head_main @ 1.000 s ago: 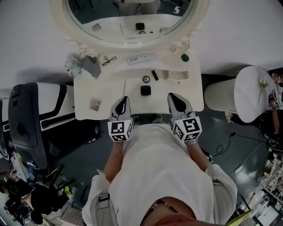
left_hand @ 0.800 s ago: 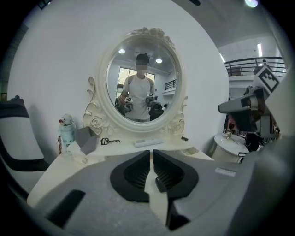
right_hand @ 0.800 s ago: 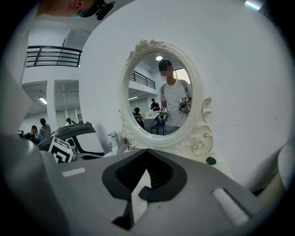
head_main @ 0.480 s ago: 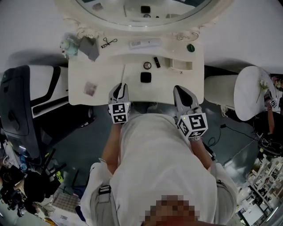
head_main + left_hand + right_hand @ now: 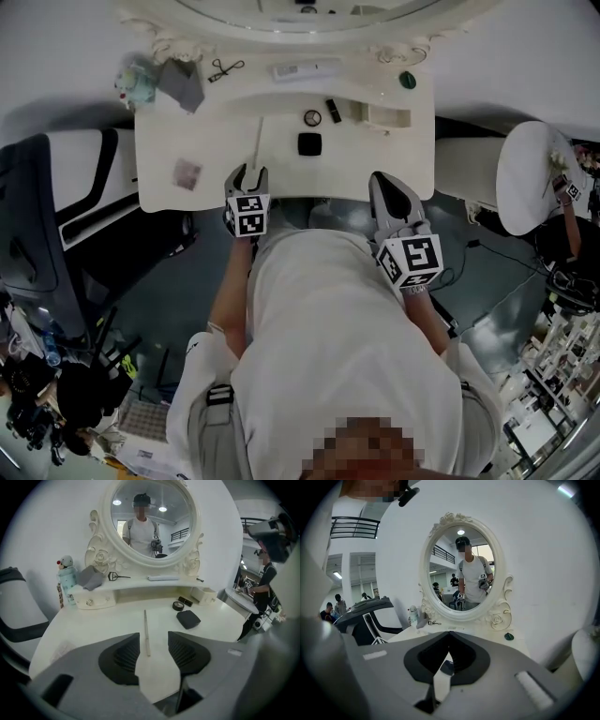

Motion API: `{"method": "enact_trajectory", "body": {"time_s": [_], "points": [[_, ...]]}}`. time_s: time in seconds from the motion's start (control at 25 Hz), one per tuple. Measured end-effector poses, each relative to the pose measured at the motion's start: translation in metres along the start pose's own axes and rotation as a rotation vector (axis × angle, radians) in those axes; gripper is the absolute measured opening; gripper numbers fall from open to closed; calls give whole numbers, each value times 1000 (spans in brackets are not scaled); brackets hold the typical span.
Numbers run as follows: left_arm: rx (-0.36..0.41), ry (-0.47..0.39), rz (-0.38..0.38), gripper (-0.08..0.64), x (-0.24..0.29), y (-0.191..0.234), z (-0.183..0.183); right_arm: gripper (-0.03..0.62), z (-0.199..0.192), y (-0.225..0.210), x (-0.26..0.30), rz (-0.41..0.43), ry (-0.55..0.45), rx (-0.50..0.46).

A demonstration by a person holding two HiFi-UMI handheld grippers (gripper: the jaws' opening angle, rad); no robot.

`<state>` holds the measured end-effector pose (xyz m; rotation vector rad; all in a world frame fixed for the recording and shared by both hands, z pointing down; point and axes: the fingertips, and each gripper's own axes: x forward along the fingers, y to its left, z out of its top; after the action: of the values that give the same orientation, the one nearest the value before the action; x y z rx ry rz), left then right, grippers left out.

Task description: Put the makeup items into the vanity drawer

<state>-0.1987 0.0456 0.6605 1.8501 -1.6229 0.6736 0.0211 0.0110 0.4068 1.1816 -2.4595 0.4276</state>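
On the white vanity top [image 5: 216, 141] lie a black square compact [image 5: 308, 143] [image 5: 188, 618], a round compact [image 5: 312, 117] [image 5: 178, 605] and a black lipstick [image 5: 331, 109] [image 5: 185, 601]. My left gripper [image 5: 246, 178] [image 5: 152, 641] hangs at the table's front edge. Its jaws have just been opening and stand apart with nothing held. Beyond them a thin pale strip [image 5: 146, 634] lies on the tabletop. My right gripper [image 5: 389, 192] [image 5: 449, 633] is shut and empty over the front right edge. The black compact [image 5: 447, 667] shows below its tips.
On the back shelf are an eyelash curler [image 5: 223, 67], a long white case [image 5: 307, 69], a grey pouch [image 5: 183, 84], a bottle figurine [image 5: 131, 82] and a green cap [image 5: 407, 81]. A white box [image 5: 386, 116] stands right. A small knobbed drawer [image 5: 89, 602] sits left. A round stool [image 5: 530, 178] stands right.
My left gripper has sunk toward the table's front edge and its jaws have opened from shut. The right gripper has hardly moved. The head view has tipped further down.
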Motion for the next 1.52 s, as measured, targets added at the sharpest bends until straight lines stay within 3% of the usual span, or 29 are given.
{"method": "enact_trajectory", "body": {"time_s": [0.32,1.04,1.24,1.32,1.52], "points": [[52,114,-15,201,19,5,-35,8,-9,12,-4,-57,15,26],[106,156,-56,184,55,11,-38,8,-21,30,-16,-184,17,70],[111,148,-53,108,55,18,-36,8,-21,36,-14,-192,9,75],[132,154,-57,36,56,19,-36,8,-20,38,-13,-191,7,75],[129,174,-78,34,52,20,-39,8,-18,41,-16,-199,-4,79]]}}
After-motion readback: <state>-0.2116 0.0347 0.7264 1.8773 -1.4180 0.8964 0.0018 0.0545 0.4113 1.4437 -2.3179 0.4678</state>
